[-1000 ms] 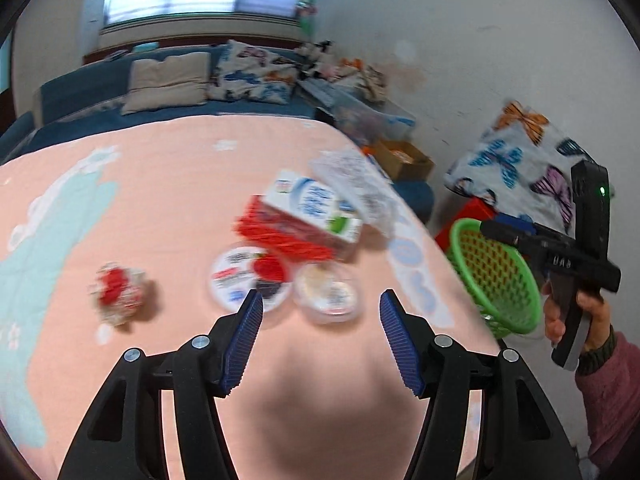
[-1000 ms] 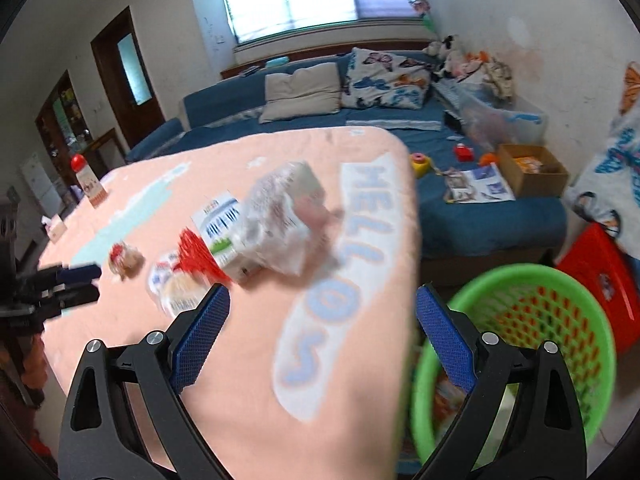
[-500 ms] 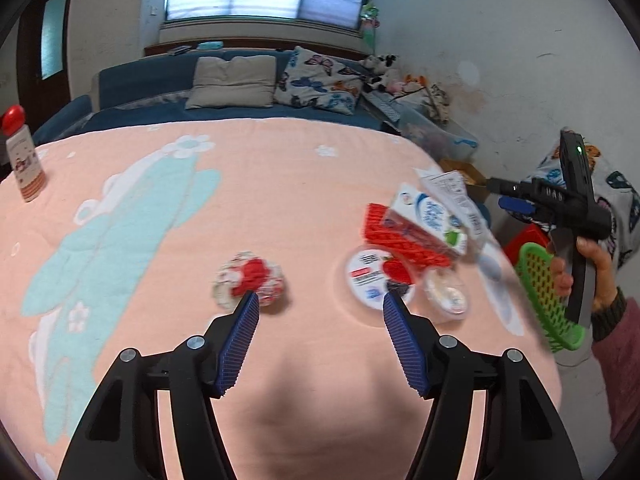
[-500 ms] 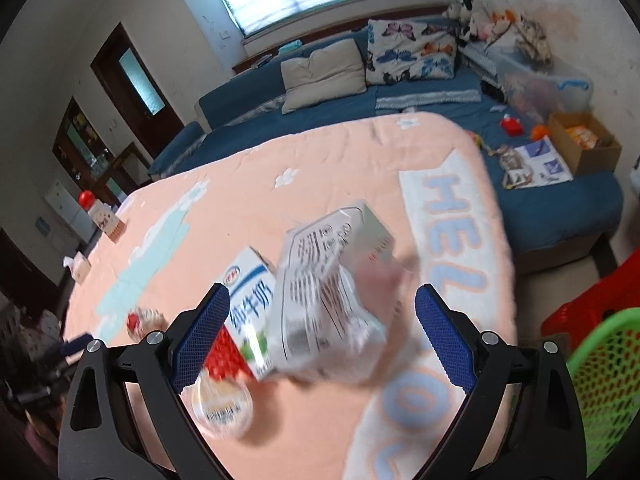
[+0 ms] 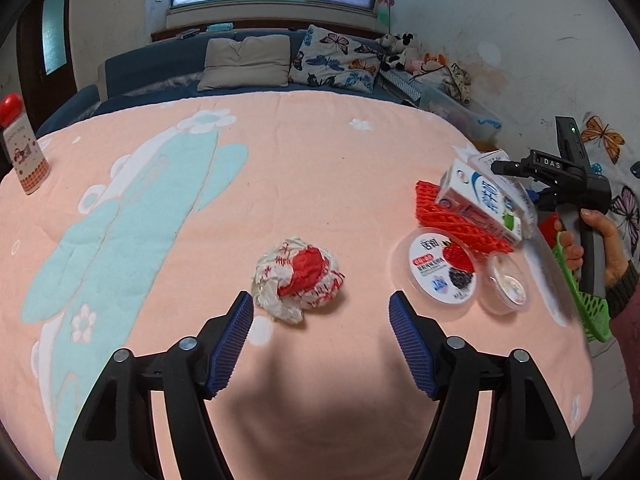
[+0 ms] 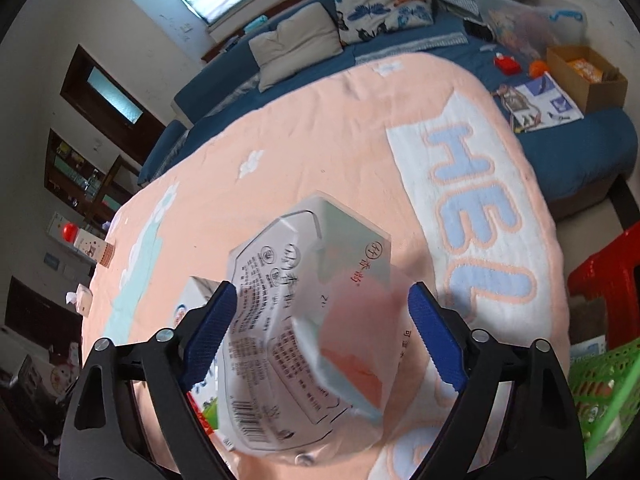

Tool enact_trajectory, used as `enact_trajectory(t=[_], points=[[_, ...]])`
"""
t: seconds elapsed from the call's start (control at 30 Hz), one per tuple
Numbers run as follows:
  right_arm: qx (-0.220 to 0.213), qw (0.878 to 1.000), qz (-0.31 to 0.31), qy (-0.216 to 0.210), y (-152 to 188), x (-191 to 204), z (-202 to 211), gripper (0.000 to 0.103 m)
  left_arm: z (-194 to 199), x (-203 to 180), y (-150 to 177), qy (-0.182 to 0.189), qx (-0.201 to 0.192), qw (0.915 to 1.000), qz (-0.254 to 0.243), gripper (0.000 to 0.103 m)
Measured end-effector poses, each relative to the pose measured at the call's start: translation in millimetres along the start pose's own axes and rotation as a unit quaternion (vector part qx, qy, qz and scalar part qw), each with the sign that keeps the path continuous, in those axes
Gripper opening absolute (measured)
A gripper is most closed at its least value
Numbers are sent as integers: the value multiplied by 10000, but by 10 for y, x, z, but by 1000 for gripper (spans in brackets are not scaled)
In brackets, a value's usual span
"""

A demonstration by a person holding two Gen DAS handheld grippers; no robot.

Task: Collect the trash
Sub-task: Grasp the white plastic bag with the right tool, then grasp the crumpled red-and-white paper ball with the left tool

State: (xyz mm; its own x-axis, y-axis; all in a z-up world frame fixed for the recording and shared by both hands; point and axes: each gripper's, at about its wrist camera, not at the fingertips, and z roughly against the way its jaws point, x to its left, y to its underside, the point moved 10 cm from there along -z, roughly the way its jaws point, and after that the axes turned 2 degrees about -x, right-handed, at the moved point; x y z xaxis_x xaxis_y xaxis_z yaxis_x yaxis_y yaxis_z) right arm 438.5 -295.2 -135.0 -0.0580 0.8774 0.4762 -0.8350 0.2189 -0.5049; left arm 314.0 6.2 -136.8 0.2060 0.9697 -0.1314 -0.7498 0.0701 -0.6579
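My left gripper is open, just short of a crumpled red-and-white wrapper on the pink blanket. To its right lie a round yogurt lid, a clear cup, a red foam net and a milk carton. My right gripper is open, its fingers on either side of a clear printed plastic package, apart from it. The milk carton shows behind the left finger. A green basket stands at the lower right.
A red-capped bottle stands at the blanket's far left. A red stool is beside the basket, off the bed edge. Pillows and a blue sofa lie beyond. A cardboard box sits at the far right.
My left gripper swung left, from the cup and lid to the crumpled wrapper. My right gripper moved from beside the basket up to the plastic package, which now lies between its fingers.
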Motion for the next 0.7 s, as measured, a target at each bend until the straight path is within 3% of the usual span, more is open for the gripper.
enact_trajectory(t=[0.1, 0.37, 0.57, 0.7], points=[[103, 9999, -89, -92, 15, -18, -68, 83, -121, 29, -28, -59, 66, 9999, -80, 73], [206, 9988, -304, -311, 39, -40, -133, 62, -398, 45, -56, -56, 233, 9993, -280, 71], [34, 9996, -175, -222, -2, -17, -16, 50, -413, 21, -97, 30, 174, 9992, -359, 54], [-65, 9998, -80, -154, 1, -11, 92, 48, -426, 45, -111, 34, 168, 9992, -355, 51]])
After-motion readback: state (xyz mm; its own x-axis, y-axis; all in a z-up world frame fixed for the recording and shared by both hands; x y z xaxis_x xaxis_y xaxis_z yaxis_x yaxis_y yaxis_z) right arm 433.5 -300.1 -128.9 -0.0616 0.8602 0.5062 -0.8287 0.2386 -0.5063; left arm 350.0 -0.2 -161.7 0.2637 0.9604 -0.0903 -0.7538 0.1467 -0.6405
